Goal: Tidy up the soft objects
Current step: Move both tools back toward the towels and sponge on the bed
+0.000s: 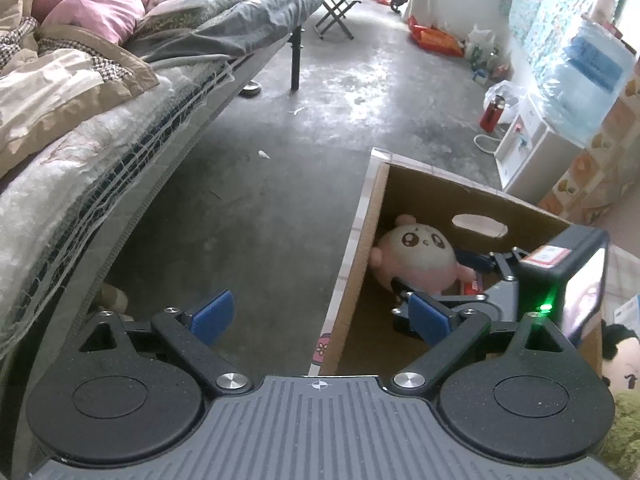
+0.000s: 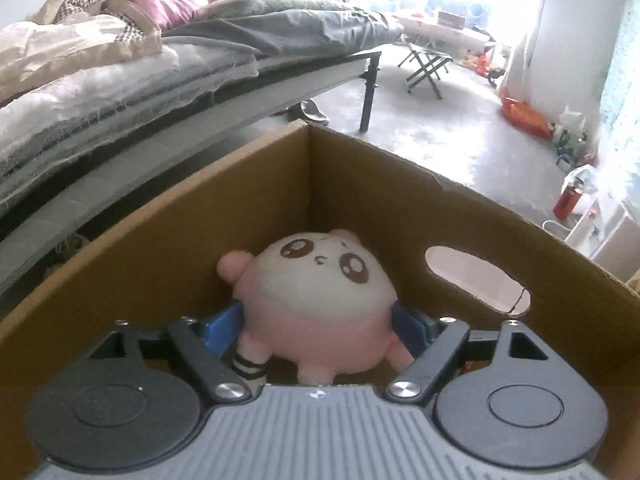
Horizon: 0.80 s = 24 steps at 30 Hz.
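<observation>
The bed (image 2: 120, 92) with rumpled bedding runs along a bare concrete floor (image 1: 280, 160). Beside the bed stands an open cardboard box (image 2: 360, 200) with a handle cutout. Inside the box sits a round pink-and-white plush toy (image 2: 320, 300), face upward toward the box's far corner, feet toward the camera. The right tool (image 2: 320, 330) flanks it widely; whether the pads press it I cannot tell. The left tool (image 1: 320, 316) gapes empty over the box's near wall.

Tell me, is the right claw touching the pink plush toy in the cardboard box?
Touching. In the right wrist view the right claw has both blue pads against the sides of the pink plush toy.
</observation>
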Available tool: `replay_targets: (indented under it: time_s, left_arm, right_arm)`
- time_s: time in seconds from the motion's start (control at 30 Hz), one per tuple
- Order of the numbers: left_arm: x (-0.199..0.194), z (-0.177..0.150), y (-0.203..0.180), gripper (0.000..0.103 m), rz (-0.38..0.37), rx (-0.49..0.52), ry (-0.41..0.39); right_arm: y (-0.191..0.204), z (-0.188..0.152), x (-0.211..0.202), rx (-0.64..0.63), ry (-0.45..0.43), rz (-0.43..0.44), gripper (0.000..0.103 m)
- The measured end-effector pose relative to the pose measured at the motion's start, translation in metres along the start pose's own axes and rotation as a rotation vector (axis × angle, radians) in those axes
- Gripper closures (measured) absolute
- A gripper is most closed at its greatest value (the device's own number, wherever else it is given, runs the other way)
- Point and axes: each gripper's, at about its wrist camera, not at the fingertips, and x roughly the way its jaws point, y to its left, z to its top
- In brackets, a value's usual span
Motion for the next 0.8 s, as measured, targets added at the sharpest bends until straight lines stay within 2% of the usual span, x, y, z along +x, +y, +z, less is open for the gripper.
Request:
replay_targets:
  time_s: [0.1, 0.2, 0.43, 0.57, 0.67, 0.8]
  left_arm:
    - [-0.005, -0.001, -0.003, 0.008, -0.006, -0.013, -0.003]
    - [-0.015, -0.001, -0.011, 0.008, -0.012, -0.009, -0.01]
    - [-0.05, -0.01, -0.048, 0.007, -0.06, 0.042, -0.003]
    - [-0.081, -0.026, -0.077, 0.006, -0.092, 0.095, -0.006]
    - [-0.098, -0.043, -0.105, 0.006, -0.137, 0.116, 0.039]
    - [-0.112, -0.068, -0.162, 0.006, -0.178, 0.163, 0.113]
  right_arm:
    - [-0.011, 0.001, -0.016, 0.043, -0.008, 0.044, 0.016]
    - [-0.025, -0.001, -0.049, 0.075, -0.043, 0.076, 0.015]
    - [-0.067, -0.023, -0.167, 0.197, -0.139, 0.169, 0.011]
    - [-0.095, -0.058, -0.237, 0.314, -0.161, 0.226, 0.01]
    - [-0.117, -0.092, -0.278, 0.417, -0.126, 0.258, 0.01]
    - [-0.147, -0.133, -0.328, 0.472, -0.078, 0.225, 0.01]
